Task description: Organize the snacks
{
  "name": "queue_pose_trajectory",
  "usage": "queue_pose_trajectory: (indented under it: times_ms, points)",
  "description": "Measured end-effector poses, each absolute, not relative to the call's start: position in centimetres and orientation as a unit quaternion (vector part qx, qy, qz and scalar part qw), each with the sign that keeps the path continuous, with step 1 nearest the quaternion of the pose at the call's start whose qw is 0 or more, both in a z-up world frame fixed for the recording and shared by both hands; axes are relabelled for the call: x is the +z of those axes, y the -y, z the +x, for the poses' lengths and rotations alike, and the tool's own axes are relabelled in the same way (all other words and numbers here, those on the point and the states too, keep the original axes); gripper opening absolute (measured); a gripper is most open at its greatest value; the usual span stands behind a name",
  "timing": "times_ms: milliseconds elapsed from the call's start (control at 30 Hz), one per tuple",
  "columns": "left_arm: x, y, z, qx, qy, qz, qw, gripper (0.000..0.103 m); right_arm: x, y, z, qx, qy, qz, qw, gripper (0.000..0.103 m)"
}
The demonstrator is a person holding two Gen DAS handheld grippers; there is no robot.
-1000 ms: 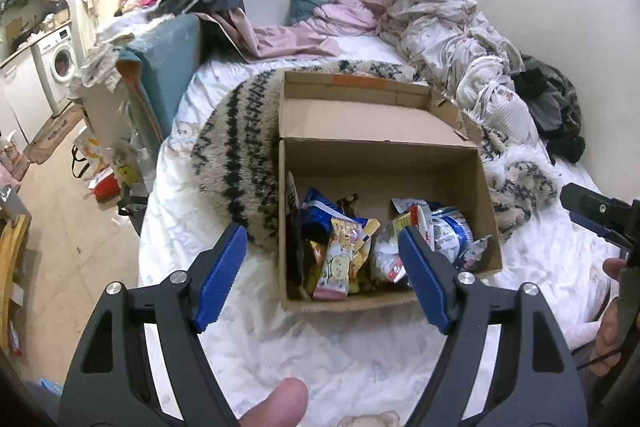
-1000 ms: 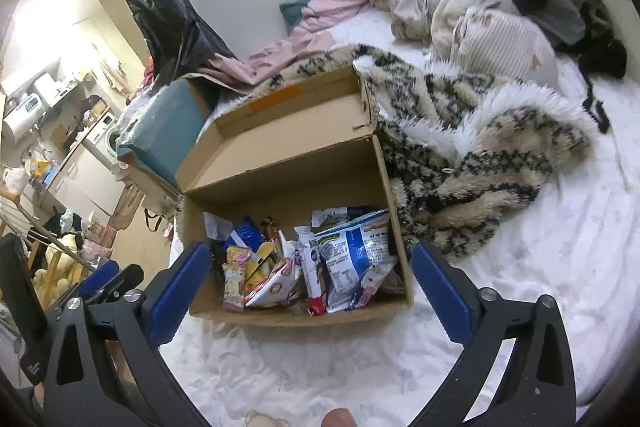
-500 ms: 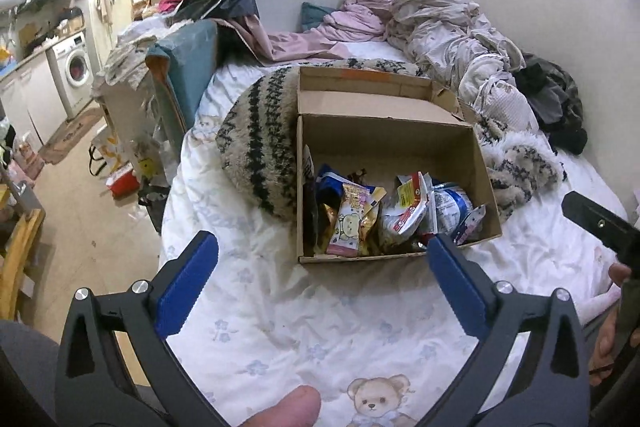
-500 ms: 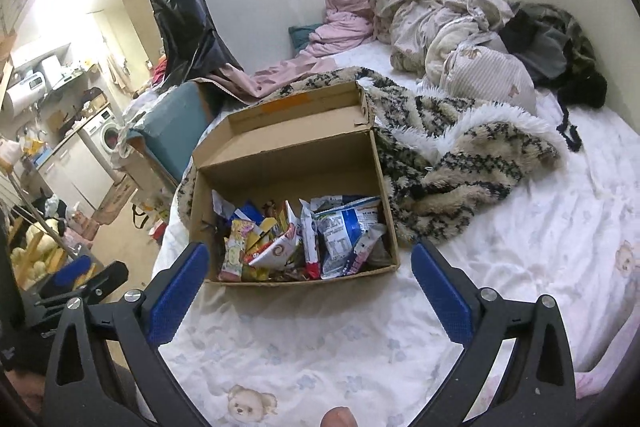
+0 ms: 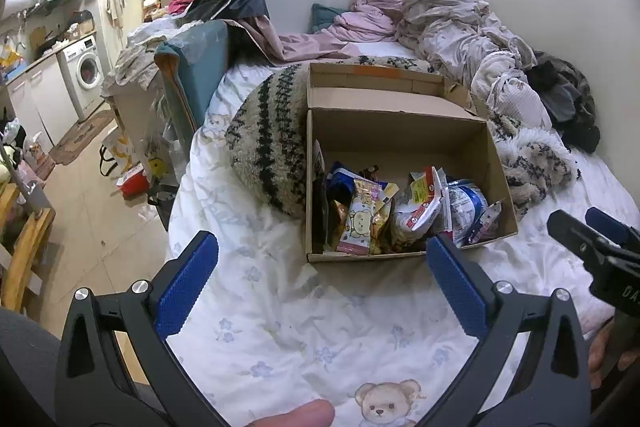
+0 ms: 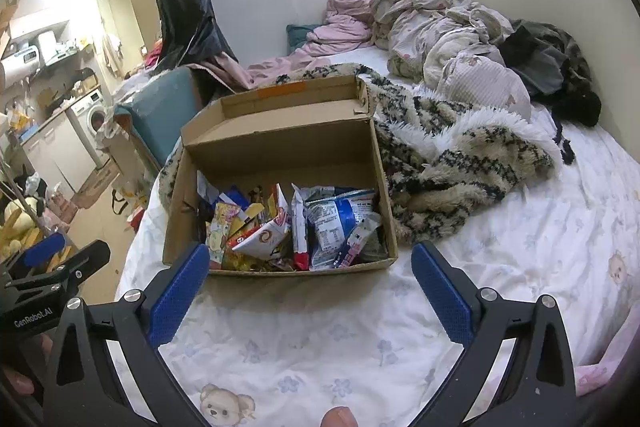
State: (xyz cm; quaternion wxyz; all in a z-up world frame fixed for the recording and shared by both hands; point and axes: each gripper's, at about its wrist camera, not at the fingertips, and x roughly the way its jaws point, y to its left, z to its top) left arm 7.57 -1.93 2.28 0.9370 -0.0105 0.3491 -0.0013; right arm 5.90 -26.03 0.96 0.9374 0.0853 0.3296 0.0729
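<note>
this is a small, lived-in studio home where sleeping and kitchen areas share one room. a bed [image 5: 280,307] with a white teddy-bear print sheet carries crumpled bedding [image 5: 460,23], a fuzzy patterned blanket [image 6: 460,163] and a dark heap of clothes [image 6: 560,67]. past the bed's edge, a front-loading washing machine [image 5: 86,73] sits under a cluttered counter [image 5: 56,47], with a small rug [image 5: 80,137] on the tile floor.

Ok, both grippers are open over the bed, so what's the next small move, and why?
Probably ease the left gripper forward and down to the bear packet at the box's near left. Both grippers are empty, the right gripper included, and that packet stands upright, closest to it.
</note>
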Motion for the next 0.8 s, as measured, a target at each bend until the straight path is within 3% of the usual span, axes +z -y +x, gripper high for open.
queue_pose_trajectory:
  times_ms: [800]
  points:
    - [2.31, 2.08, 7.49, -0.006, -0.348, -0.013, 0.937, 0.103, 0.78, 25.70, 5.98, 0.070, -0.331, 0.081, 0.937, 0.103]
